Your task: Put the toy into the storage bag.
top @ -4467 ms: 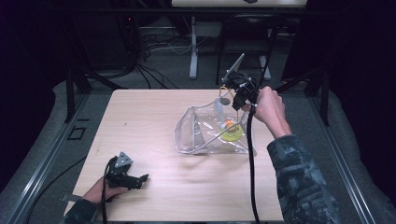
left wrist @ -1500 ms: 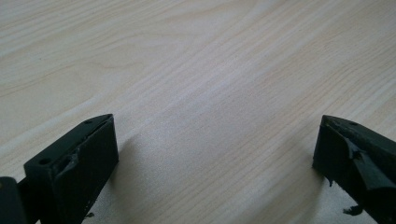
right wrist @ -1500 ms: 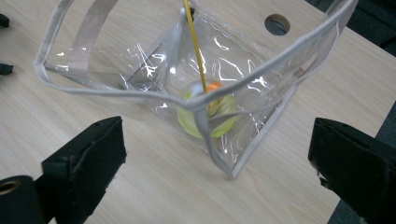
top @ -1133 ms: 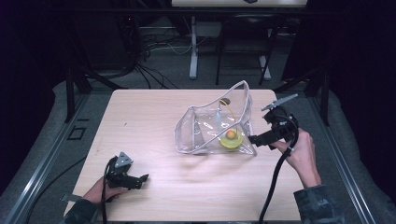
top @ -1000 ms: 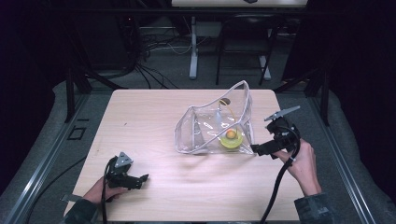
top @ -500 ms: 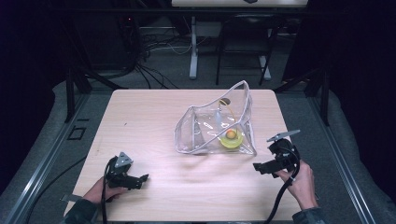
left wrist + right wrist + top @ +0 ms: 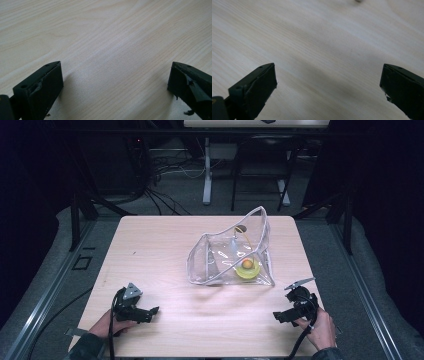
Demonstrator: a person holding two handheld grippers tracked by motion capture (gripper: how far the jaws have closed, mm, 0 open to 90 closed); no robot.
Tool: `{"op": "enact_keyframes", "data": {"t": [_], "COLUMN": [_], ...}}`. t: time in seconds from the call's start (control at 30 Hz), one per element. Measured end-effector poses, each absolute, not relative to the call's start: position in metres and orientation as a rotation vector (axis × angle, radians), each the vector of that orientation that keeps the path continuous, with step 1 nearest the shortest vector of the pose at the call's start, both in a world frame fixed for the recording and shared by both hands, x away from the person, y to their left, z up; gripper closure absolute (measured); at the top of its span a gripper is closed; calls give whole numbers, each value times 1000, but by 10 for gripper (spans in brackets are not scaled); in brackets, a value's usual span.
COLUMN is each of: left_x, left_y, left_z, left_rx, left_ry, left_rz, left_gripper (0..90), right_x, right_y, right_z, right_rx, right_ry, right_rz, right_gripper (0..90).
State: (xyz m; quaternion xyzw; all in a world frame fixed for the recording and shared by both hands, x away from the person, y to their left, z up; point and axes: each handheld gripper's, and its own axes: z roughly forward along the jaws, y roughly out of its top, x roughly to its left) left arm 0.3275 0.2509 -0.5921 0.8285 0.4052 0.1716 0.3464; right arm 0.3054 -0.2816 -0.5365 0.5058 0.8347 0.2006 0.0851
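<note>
table (image 7: 165, 245): pale wood, lit from above | floor (image 7: 165, 195): grey, dim | cables (image 7: 160, 175): tangled on floor behind table | stand (image 7: 207, 170): white post, back centre | frame (image 7: 75, 215): dark legs at left | surroundings: black, unlit

Pale rectangular wooden table (image 7: 165, 250) with fine lengthwise grain, standing on grey carpeted floor (image 7: 320, 235). Beyond the far edge, a tangle of black cables (image 7: 165, 170) strewn over the carpet, just beside a white metal stand post (image 7: 207, 175) with a flat foot. Right of that, thin black metal chair legs (image 7: 260, 175). Black upright frame posts off both far corners, left (image 7: 75, 215) and right (image 7: 348, 220). Along the left side, a grey metal floor rail (image 7: 45, 305) running toward the near edge. Small dark square outline (image 7: 81, 263) near that rail.
</note>
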Motion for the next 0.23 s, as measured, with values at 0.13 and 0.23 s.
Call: {"op": "enact_keyframes", "data": {"t": [0.13, 0.23], "left_x": [328, 328], "left_y": [251, 251], "left_z": [-592, -592], "left_rx": [2150, 2150], "left_ry": [1051, 1050], "left_rz": [445, 445], "left_gripper": [0, 0], "right_x": [306, 306], "right_y": [-285, -286], "right_z": [-541, -542], "right_rx": [1530, 1534], "right_ry": [2501, 2501], "right_rz": [559, 548], "right_gripper": [8, 11]}}
